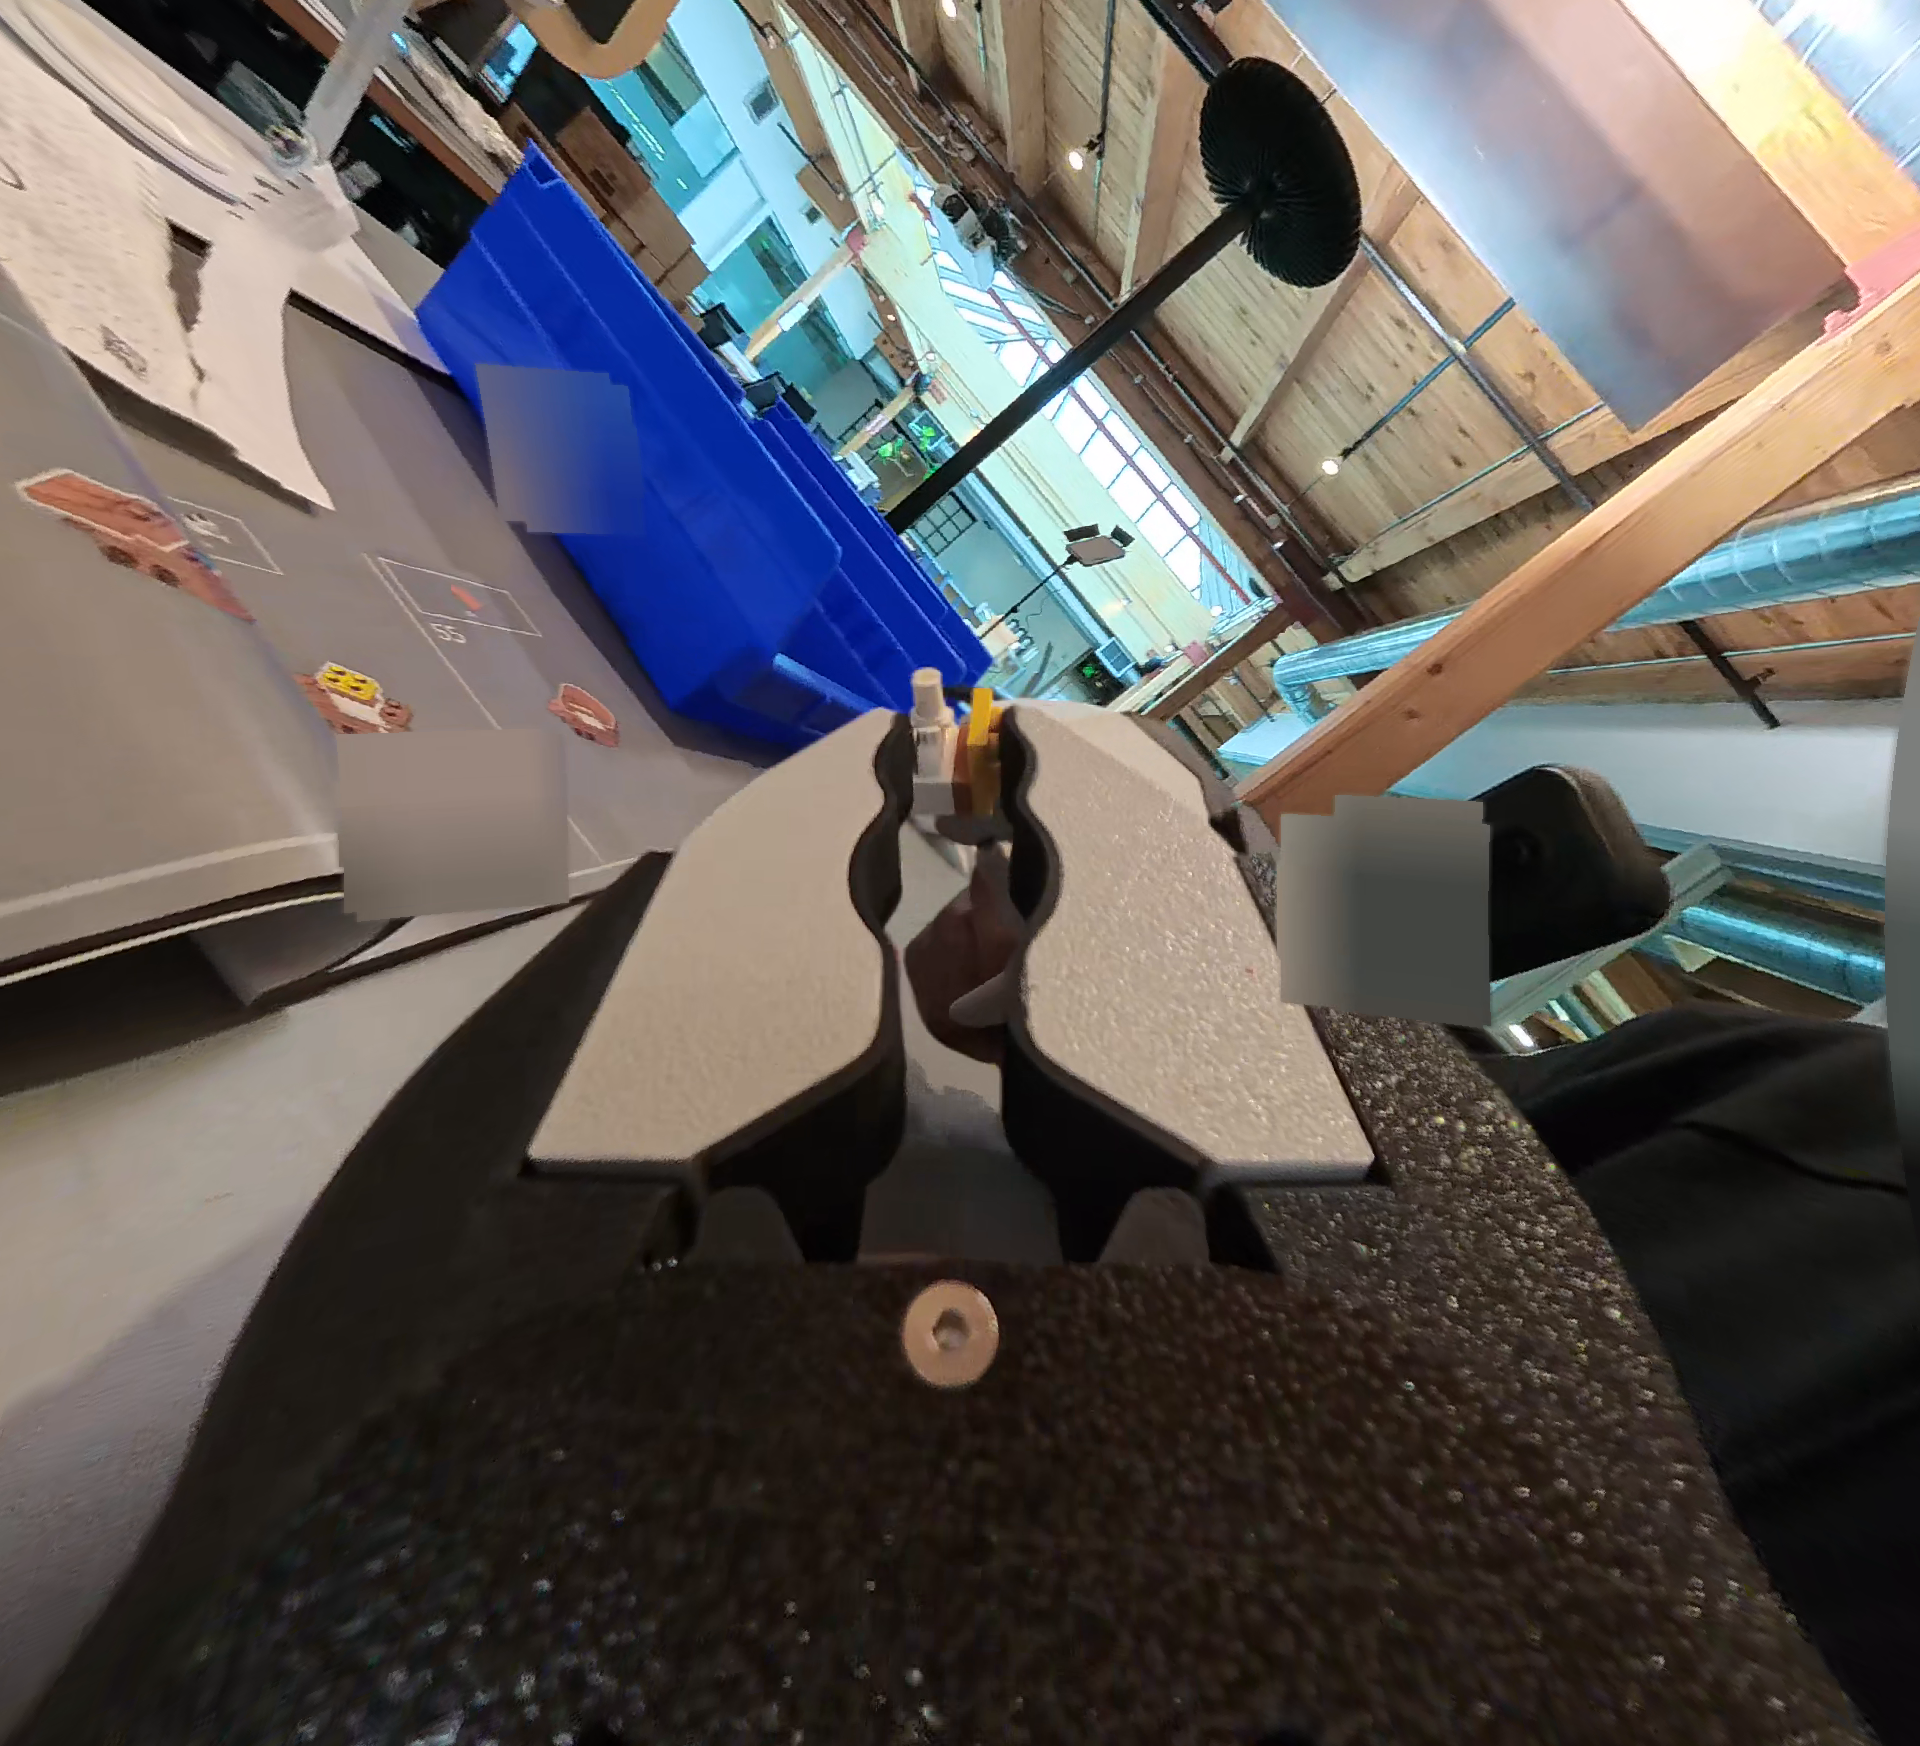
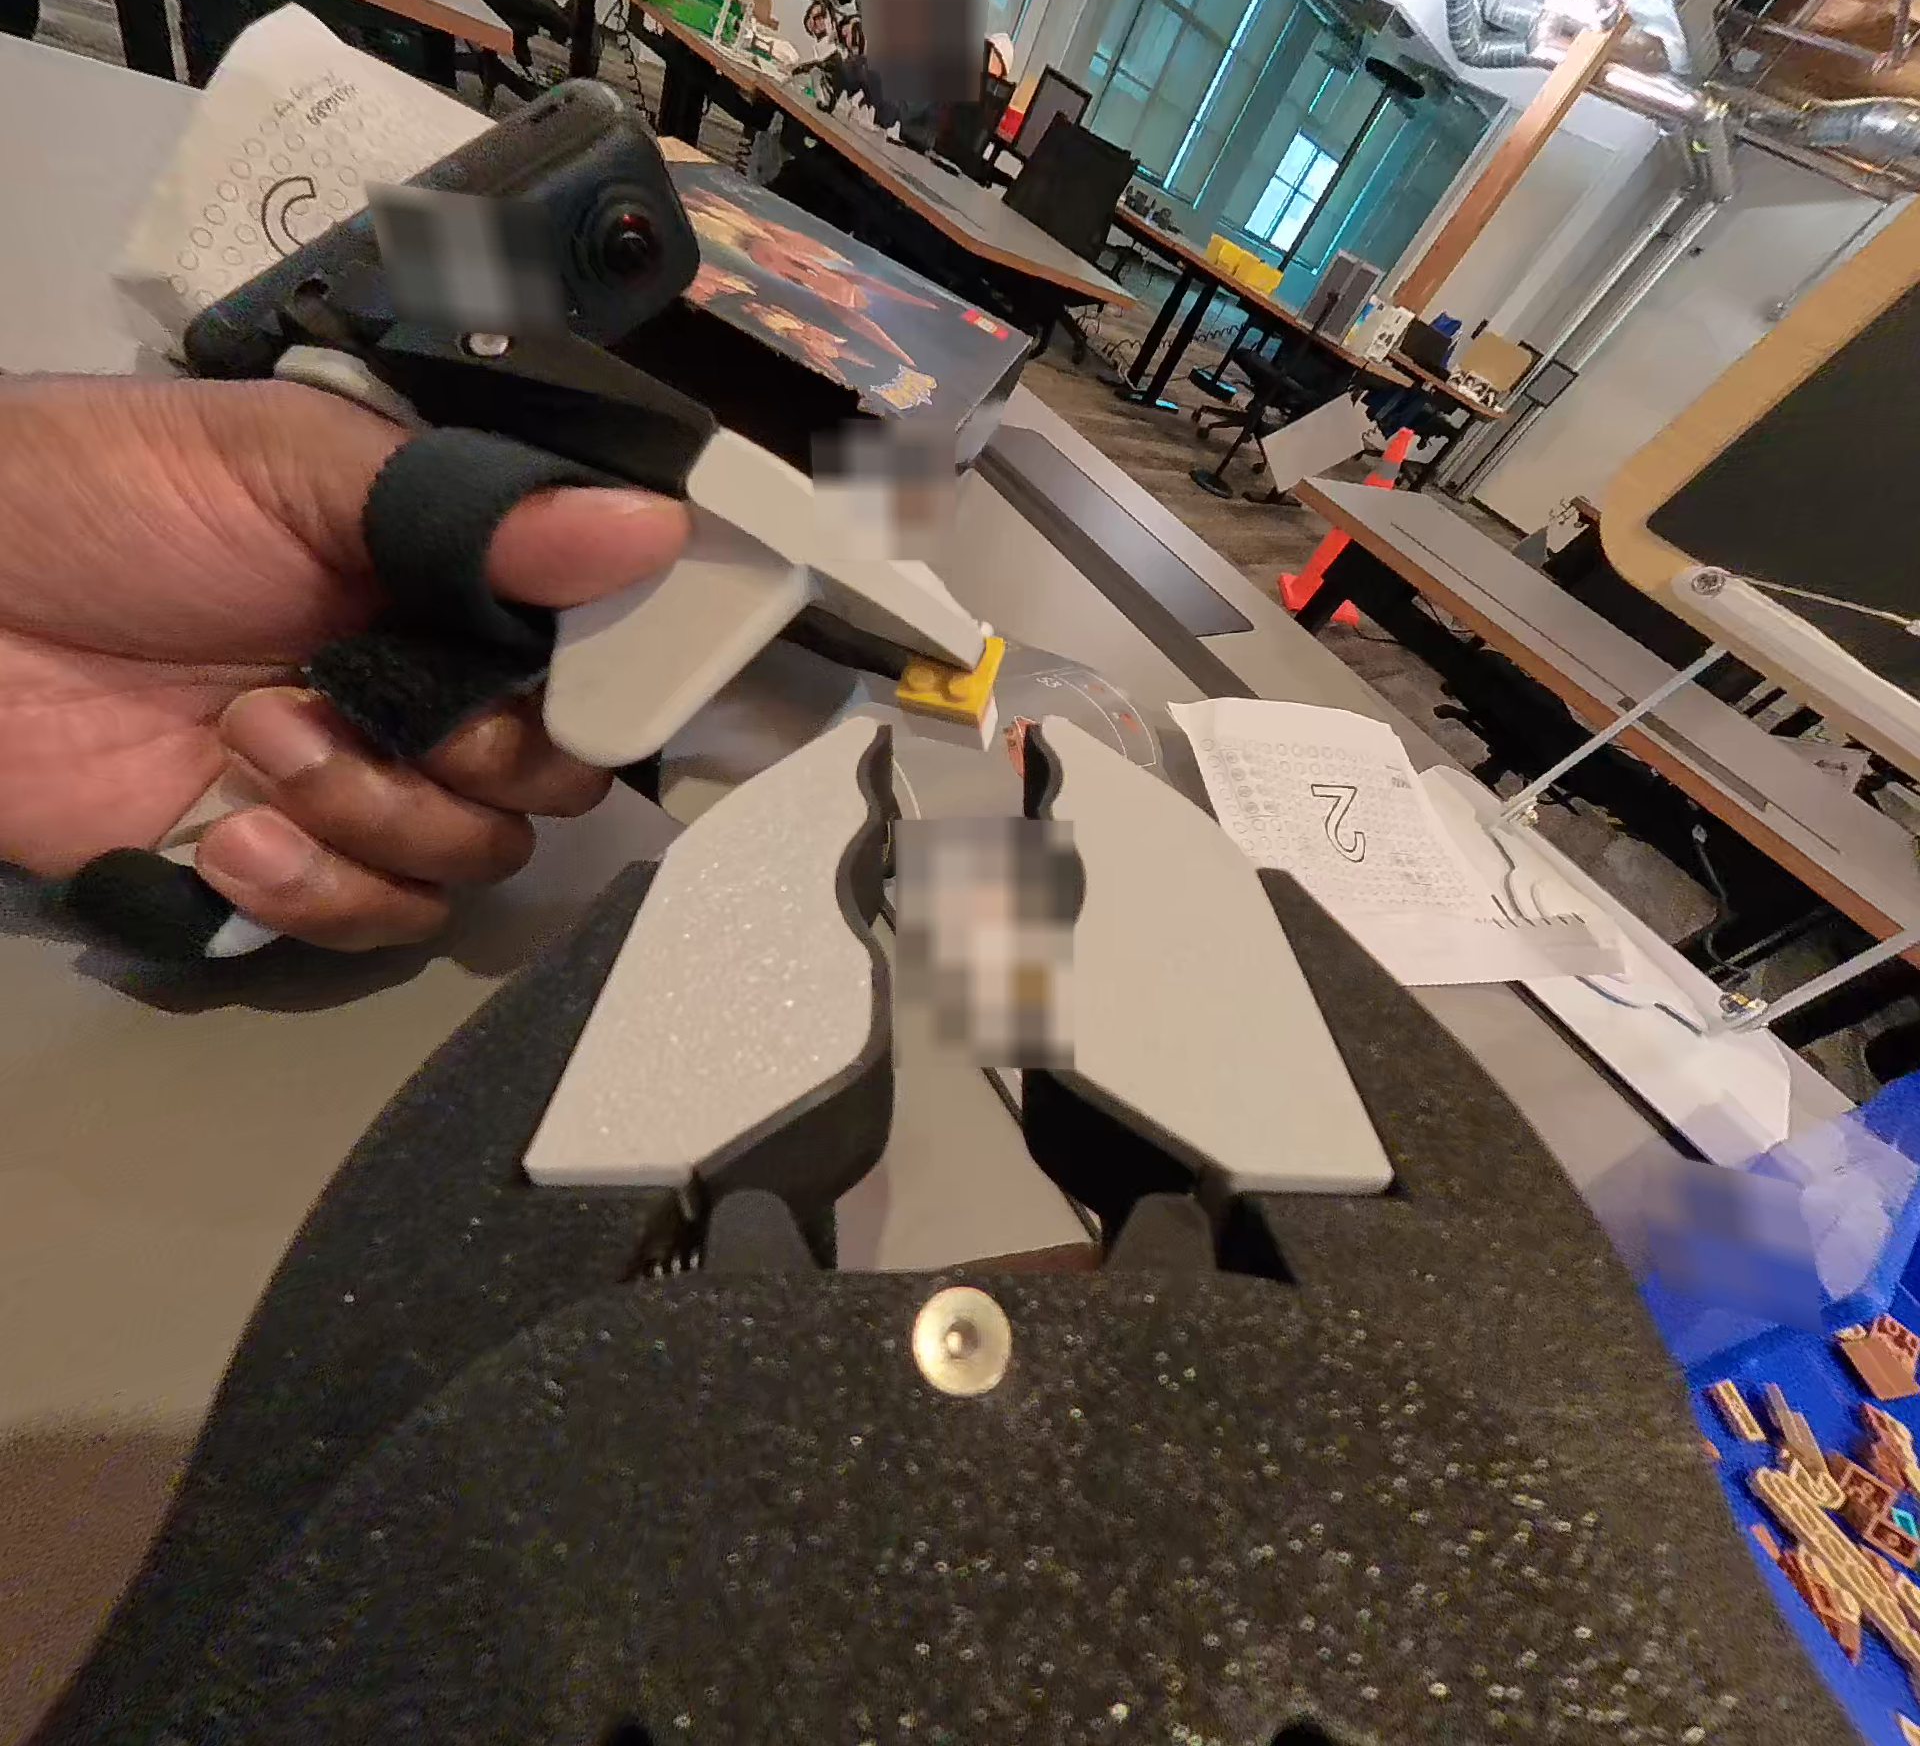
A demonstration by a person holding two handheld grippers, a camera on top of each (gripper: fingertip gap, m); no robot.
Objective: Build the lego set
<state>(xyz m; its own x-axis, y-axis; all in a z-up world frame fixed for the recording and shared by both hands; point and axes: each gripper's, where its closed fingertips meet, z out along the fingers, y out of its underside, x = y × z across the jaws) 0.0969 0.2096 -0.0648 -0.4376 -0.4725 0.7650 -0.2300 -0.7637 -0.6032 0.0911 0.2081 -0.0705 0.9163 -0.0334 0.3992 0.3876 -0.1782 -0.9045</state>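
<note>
My left hand-held gripper [image 1: 956, 751] is up off the worktop [image 1: 156, 1229], fingers pinching a small brick stack [image 2: 951, 683]: yellow plate on a white piece, with a white peg poking out past the tips. From the right wrist view I see that same stack clamped at the left fingertips, the hand [image 2: 239, 657] wrapped round the handle. Left of it on the worktop lies an open booklet [image 1: 156, 657], with blue bins [image 1: 665, 501] beyond.

My right hand-held gripper [image 2: 961, 751] sits just beneath that stack, fingers spread and not touching it. To its right lie a white paper bag [image 2: 1340, 823] and a blue bin of brown bricks [image 2: 1829, 1488].
</note>
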